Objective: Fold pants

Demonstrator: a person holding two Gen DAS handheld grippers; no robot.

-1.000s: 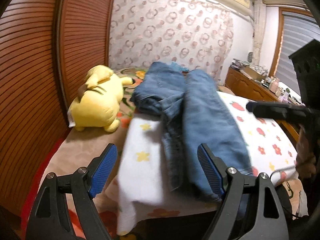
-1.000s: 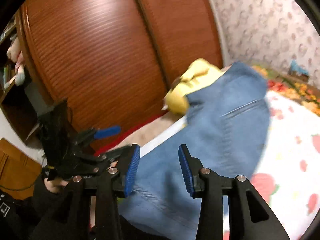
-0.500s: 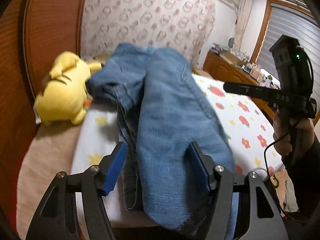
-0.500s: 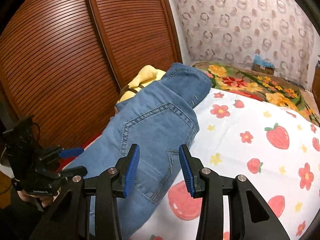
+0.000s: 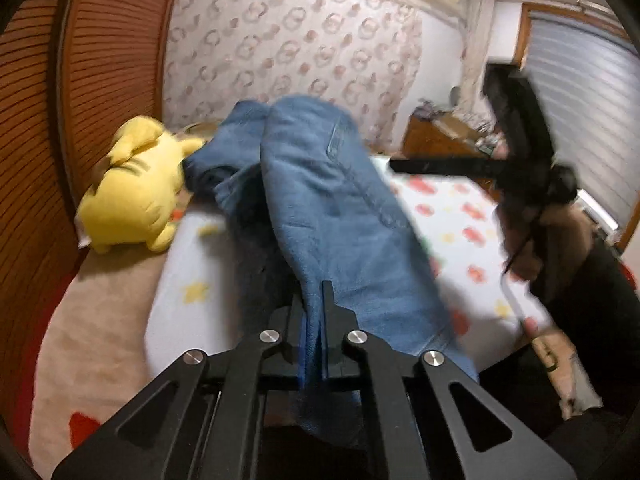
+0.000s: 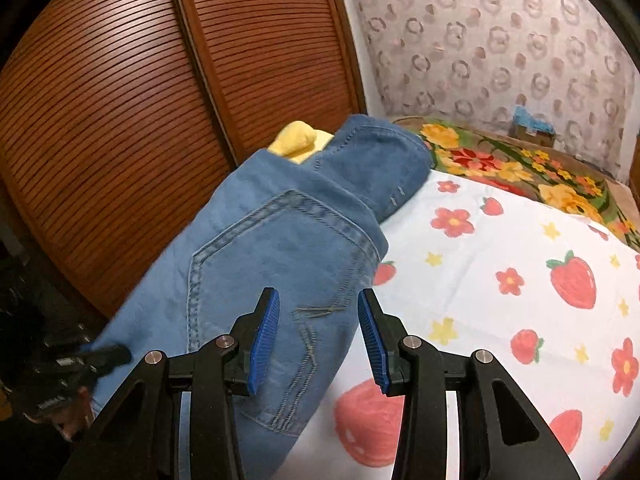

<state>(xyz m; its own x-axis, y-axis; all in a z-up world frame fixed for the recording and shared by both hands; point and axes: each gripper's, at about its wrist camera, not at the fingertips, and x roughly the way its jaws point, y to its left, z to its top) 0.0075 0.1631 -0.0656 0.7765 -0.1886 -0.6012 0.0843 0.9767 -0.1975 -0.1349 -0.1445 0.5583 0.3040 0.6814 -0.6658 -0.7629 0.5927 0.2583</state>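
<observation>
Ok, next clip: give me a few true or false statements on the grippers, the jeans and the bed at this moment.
1. The left gripper is shut on the jeans. True; its jaws have just been closing.
2. The right gripper has clamped the denim. False: its jaws stand apart over the fabric.
3. A yellow plush toy lies beside the jeans. True.
4. The sheet is plain white. False: it carries strawberries and flowers.

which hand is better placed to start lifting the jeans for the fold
Left: its tongs are already shut on the near edge of the jeans. The right tongs hang open above the denim, gripping nothing.
</observation>
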